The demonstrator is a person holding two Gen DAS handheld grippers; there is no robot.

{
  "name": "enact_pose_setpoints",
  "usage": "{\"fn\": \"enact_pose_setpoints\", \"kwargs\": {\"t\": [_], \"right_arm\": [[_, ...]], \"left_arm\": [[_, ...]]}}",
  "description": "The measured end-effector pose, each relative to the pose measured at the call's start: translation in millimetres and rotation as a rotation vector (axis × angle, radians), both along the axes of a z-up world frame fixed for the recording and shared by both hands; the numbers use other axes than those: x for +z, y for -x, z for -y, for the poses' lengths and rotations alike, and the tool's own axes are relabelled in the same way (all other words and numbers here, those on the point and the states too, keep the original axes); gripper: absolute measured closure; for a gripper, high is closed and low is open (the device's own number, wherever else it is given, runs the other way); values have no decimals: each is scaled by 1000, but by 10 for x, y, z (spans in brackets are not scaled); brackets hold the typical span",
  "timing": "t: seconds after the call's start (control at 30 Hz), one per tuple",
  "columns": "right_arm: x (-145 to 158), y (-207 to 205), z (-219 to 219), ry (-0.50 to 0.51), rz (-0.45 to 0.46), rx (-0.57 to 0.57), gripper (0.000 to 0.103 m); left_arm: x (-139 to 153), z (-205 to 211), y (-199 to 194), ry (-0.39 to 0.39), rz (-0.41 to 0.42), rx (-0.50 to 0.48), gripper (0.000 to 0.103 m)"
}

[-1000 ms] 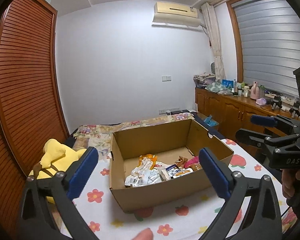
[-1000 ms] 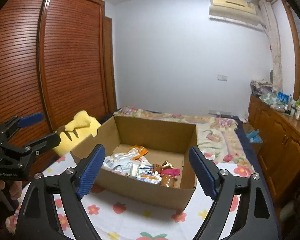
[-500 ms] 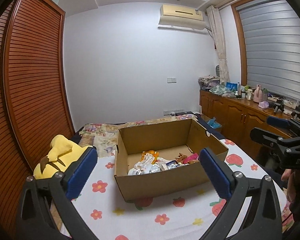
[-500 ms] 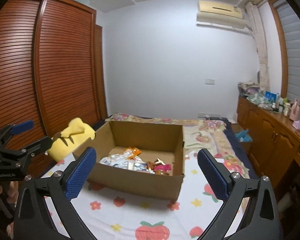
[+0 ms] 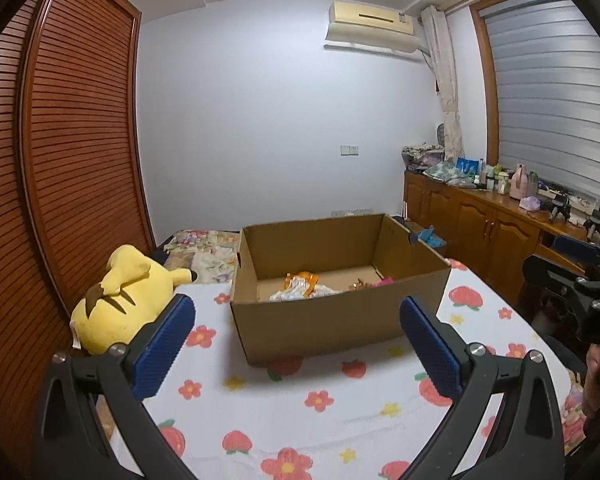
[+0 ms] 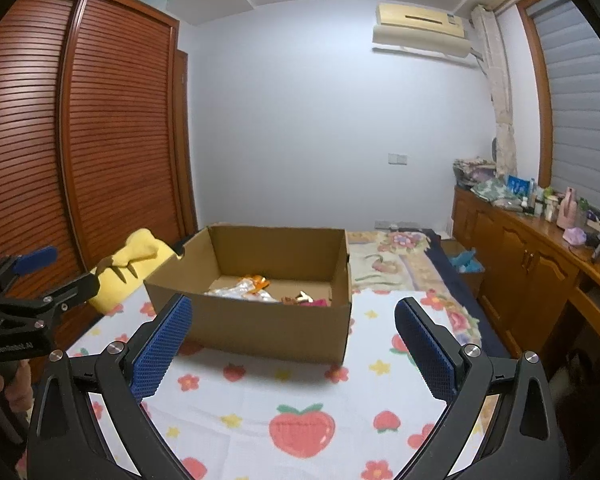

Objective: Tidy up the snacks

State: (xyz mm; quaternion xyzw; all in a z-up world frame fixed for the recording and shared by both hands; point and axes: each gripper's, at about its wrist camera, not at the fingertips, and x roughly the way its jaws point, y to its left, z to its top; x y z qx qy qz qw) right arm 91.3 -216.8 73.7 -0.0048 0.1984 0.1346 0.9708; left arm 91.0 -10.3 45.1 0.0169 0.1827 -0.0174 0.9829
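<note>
We saw a dim, evenly lit room with a cool cast on the back wall [image 5: 280, 120]; no lamp showed, and the light seemed to fall from above. The cardboard box [image 5: 320, 320] threw a soft shadow on the bed sheet [image 6: 300, 392]. Fisheye bending curved the wardrobe slats [image 6: 112, 140], and black vignette filled the corners. Detail was slightly soft and grainy, without glare.

We see the snacks [image 5: 300, 286] — orange, white and pink packets — lying loose on the floor of the open cardboard box [image 5: 320, 320], which stands upright.
</note>
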Motion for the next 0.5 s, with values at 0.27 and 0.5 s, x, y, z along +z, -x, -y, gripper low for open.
{"fn": "enact_pose_setpoints", "kwargs": {"t": [0.27, 0.5], "right_arm": [[-138, 69, -20, 2, -29, 6, 0], [-188, 79, 4, 1, -42, 5, 0]], "left_arm": [[-116, -7, 75, 23, -24, -9, 0], [-140, 14, 81, 12, -32, -8, 0]]}}
